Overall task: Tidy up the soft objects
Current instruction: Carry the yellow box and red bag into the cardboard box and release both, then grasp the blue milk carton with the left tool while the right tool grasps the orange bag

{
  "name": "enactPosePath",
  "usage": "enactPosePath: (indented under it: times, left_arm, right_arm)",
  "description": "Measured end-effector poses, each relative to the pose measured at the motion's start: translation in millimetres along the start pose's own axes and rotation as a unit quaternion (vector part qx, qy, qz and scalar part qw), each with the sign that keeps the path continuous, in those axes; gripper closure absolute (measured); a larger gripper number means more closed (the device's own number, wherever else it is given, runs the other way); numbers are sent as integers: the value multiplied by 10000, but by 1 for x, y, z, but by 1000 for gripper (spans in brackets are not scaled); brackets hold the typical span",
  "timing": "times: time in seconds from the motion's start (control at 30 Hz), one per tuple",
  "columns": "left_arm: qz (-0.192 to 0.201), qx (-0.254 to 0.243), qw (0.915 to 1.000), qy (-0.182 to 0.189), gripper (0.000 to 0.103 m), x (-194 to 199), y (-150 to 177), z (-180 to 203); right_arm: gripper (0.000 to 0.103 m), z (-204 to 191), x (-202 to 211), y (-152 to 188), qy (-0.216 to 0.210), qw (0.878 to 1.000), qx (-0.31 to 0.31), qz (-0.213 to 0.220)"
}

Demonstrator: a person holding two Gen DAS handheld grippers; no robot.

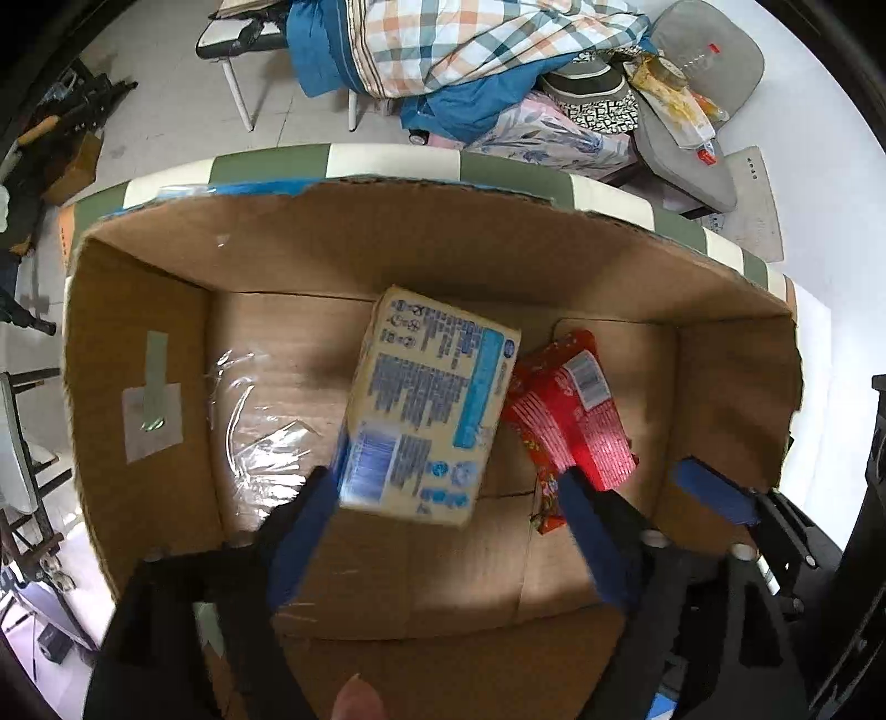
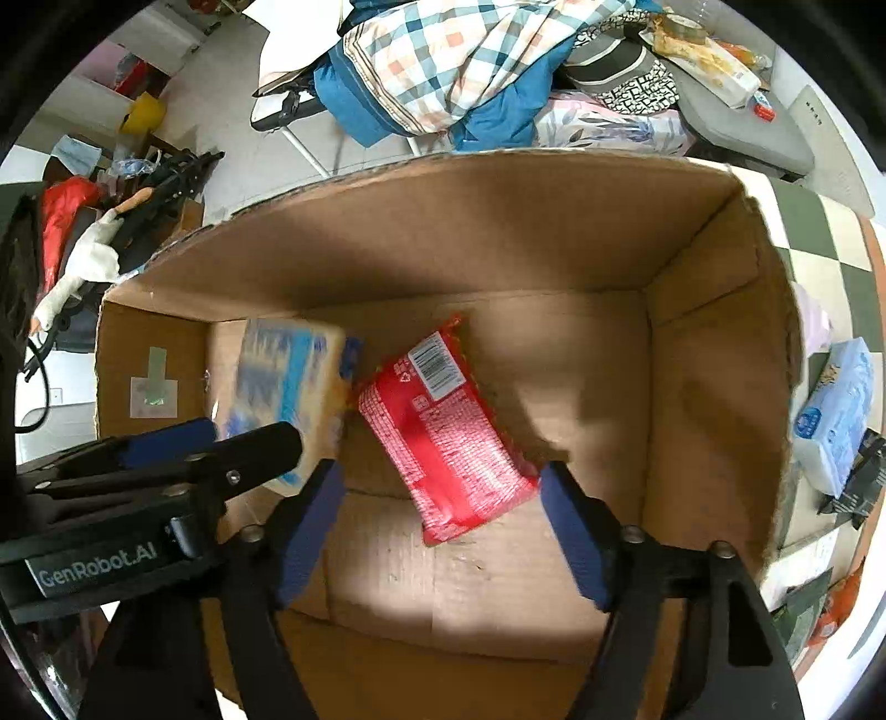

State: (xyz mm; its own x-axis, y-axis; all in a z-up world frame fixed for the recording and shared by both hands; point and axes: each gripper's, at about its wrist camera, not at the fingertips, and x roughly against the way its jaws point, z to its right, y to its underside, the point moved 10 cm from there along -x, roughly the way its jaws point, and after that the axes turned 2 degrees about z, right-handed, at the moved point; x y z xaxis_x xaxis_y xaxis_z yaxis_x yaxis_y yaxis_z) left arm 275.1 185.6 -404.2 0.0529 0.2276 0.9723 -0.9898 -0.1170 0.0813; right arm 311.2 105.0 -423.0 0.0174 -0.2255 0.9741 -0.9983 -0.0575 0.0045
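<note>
A yellow tissue pack with blue print (image 1: 429, 404) is inside the cardboard box (image 1: 138, 354), tilted and blurred, between and just beyond my left gripper's (image 1: 443, 487) wide-open fingers, free of both pads. A red tissue pack (image 1: 570, 410) lies on the box floor to its right. In the right wrist view my right gripper (image 2: 437, 493) is open above the red pack (image 2: 448, 426), not touching it. The yellow pack (image 2: 288, 382) shows blurred at its left, with the left gripper (image 2: 210, 443) beside it. A light blue tissue pack (image 2: 836, 415) lies outside the box at right.
The box stands on a green and white checked surface (image 2: 814, 232). Clear plastic film (image 1: 260, 421) lies on the box floor at left. Behind the box, a pile of checked and blue bedding (image 1: 470, 50) on chairs and a grey cushion (image 1: 703, 61).
</note>
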Motion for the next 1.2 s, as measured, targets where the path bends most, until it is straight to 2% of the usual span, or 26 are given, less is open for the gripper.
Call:
enactPosePath:
  times: [0.07, 0.1, 0.13, 0.27, 0.43, 0.57, 0.7, 0.93, 1.2]
  left_arm:
    - [44, 30, 10000, -43, 15, 4, 2, -3]
    - [48, 31, 10000, -71, 8, 7, 6, -6]
    - [87, 28, 9999, -98, 5, 9, 8, -8]
    - [364, 46, 9990, -249, 4, 26, 25, -16]
    - [830, -65, 9951, -538, 4, 57, 47, -20]
    - [1146, -101, 9913, -636, 4, 81, 65, -22]
    - [1542, -140, 9843, -844, 4, 108, 85, -21]
    - [1997, -193, 9753, -925, 4, 145, 120, -16]
    - [2370, -275, 9665, -942, 4, 188, 153, -11]
  right_arm:
    - [17, 2, 4, 4, 123, 9999, 37, -11]
    - [15, 2, 6, 6, 137, 9999, 71, -7]
    - [12, 1, 9, 9, 199, 9997, 134, -10]
    - [0, -1, 23, 24, 336, 9991, 243, 75]
    - [0, -1, 41, 42, 443, 9982, 286, 282]
    - [0, -2, 64, 61, 514, 9967, 370, 512]
    - [0, 3, 87, 84, 607, 9948, 325, 749]
    - [0, 10, 137, 119, 768, 9887, 324, 1246]
    - [0, 0, 200, 159, 604, 9831, 367, 1688]
